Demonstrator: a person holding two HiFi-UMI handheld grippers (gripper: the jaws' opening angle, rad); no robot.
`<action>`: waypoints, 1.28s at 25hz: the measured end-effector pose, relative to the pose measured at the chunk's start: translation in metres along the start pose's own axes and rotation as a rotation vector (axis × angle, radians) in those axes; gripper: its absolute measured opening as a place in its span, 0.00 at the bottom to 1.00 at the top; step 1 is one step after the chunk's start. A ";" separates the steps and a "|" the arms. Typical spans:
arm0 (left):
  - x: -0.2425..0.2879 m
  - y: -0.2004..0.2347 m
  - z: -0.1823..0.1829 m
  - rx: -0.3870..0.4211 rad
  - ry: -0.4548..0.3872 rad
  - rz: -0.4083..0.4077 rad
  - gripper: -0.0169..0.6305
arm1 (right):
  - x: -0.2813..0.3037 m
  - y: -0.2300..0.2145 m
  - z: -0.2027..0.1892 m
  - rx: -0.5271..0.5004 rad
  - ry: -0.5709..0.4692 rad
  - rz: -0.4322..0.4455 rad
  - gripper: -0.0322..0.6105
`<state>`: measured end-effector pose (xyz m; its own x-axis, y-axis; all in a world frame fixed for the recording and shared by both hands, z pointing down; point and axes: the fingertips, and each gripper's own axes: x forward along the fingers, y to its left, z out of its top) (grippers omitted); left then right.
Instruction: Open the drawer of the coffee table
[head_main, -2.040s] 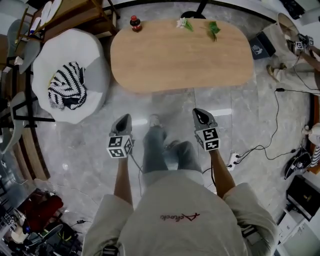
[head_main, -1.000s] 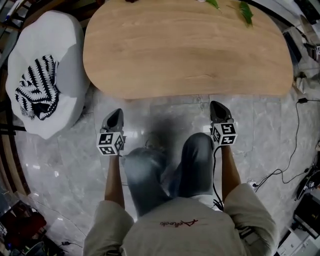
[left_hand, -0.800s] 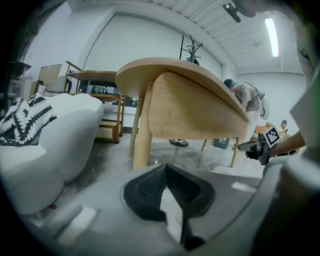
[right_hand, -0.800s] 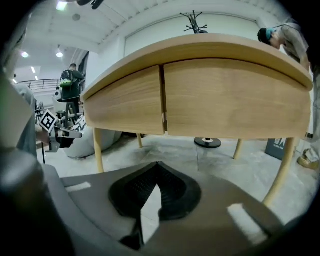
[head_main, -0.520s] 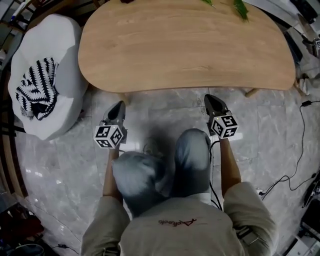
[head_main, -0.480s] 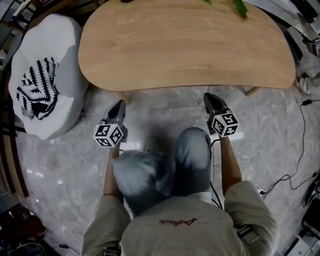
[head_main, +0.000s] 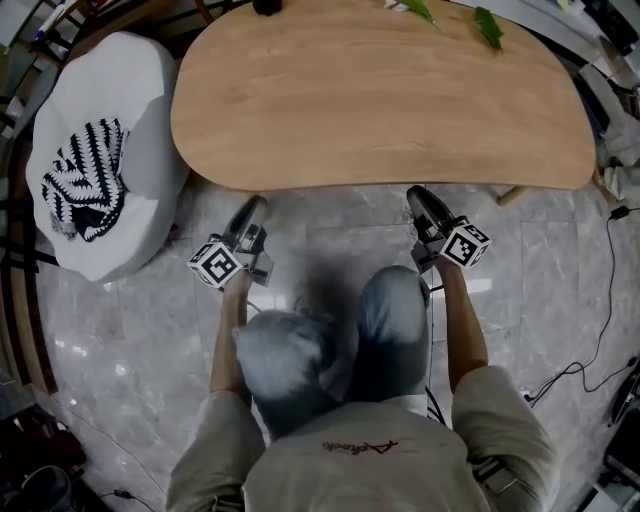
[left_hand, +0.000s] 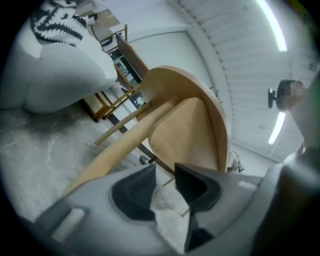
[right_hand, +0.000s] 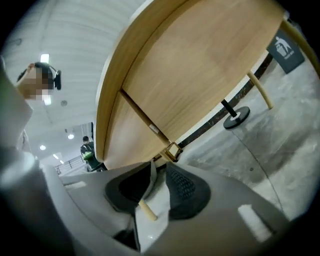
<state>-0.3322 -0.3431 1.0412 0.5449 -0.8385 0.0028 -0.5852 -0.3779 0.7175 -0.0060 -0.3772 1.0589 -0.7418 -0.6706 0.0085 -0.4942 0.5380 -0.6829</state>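
The oval wooden coffee table (head_main: 380, 95) fills the top of the head view; no drawer front shows from above. My left gripper (head_main: 252, 216) is at the table's front edge on the left, rolled on its side. My right gripper (head_main: 420, 200) is at the same edge on the right. Both point level under the top and their jaws have just been opening, with nothing between them. The left gripper (left_hand: 165, 172) faces the pale underside (left_hand: 185, 130) and a slanted leg (left_hand: 125, 120). Just beyond the right gripper (right_hand: 159, 172), a wooden rail carries a small metal fitting (right_hand: 172, 150).
A white pouf (head_main: 150, 120) with a black-and-white striped cloth (head_main: 85, 180) stands left of the table. A dark bottle (head_main: 267, 6) and green leaves (head_main: 490, 25) sit at the table's far edge. My knees (head_main: 330, 340) are between the arms. A black stand base (right_hand: 235, 116) lies beyond the table.
Both grippers have moved forward to the table's front edge and rolled onto their sides. Their jaws, shut before, now stand apart.
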 end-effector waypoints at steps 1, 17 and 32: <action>0.001 0.002 0.000 -0.008 0.000 -0.004 0.21 | 0.001 0.000 0.002 0.029 -0.017 0.018 0.20; 0.007 -0.003 0.018 0.014 -0.026 -0.081 0.27 | 0.011 0.015 0.014 0.067 -0.061 0.151 0.22; -0.046 -0.036 -0.015 0.030 0.008 -0.082 0.26 | -0.040 0.046 -0.016 0.060 -0.019 0.171 0.21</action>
<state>-0.3274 -0.2851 1.0260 0.5965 -0.8011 -0.0491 -0.5559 -0.4565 0.6947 -0.0062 -0.3173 1.0383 -0.8037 -0.5818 -0.1250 -0.3330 0.6139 -0.7157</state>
